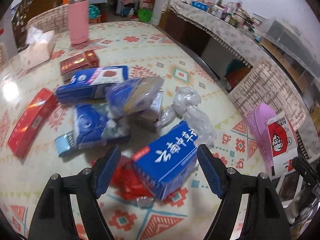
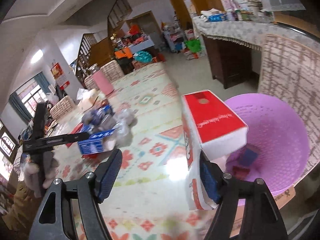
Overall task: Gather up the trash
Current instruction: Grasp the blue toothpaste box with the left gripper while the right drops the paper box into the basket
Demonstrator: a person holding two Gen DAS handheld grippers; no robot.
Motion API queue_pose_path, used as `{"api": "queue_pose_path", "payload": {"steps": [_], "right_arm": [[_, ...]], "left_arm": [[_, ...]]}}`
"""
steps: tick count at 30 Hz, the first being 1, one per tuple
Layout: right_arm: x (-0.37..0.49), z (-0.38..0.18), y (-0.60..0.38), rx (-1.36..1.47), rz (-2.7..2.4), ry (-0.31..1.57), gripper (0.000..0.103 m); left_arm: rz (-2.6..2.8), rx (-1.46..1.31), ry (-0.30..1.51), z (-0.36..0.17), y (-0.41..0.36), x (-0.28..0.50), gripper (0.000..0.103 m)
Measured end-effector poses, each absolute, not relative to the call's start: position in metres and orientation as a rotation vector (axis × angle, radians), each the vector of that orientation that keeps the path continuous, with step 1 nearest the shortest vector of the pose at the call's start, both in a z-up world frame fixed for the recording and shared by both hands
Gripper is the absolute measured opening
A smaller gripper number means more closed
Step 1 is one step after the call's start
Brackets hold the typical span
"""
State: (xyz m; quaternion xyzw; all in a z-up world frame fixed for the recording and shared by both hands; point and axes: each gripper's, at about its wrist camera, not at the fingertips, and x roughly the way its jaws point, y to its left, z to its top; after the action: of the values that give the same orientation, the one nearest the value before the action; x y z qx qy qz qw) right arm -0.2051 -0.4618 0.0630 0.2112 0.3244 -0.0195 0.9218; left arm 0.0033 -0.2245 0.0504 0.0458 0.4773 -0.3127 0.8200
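L gripper (image 1: 159,168) gapes wide w/ blue box (image 1: 166,160) btwn fingers, ungripped—close square on its sides; R gripper (image 2: 161,173) spread, red/white carton (image 2: 208,140) against its 3 o'clock finger, by purple basket (image 2: 280,124).

A lived-in home is showing here: a wooden staircase (image 2: 90,46) is climbing behind a tabletop (image 1: 152,46) in a patterned cream cloth, a lace-draped sideboard (image 1: 226,30) is carrying crowded jars along the far wall, and a curtained window (image 2: 30,96) is letting in daylight.
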Motion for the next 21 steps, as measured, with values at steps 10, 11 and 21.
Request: {"api": "queue_pose_path", "payload": {"steps": [10,11,21], "right_arm": [[-0.189,0.052,-0.47,0.371,-0.153,0.732,0.016],[-0.191,0.053,-0.473,0.374,-0.161,0.72,0.016],[-0.199,0.089,-0.537,0.297,-0.455,0.653,0.013]], "left_arm": [[-0.709,0.328,0.982,0.035,-0.262,-0.027,0.067],[-0.708,0.338,0.981,0.033,-0.263,-0.029,0.063],[-0.741,0.3,0.962,0.042,-0.26,-0.049,0.047]]}}
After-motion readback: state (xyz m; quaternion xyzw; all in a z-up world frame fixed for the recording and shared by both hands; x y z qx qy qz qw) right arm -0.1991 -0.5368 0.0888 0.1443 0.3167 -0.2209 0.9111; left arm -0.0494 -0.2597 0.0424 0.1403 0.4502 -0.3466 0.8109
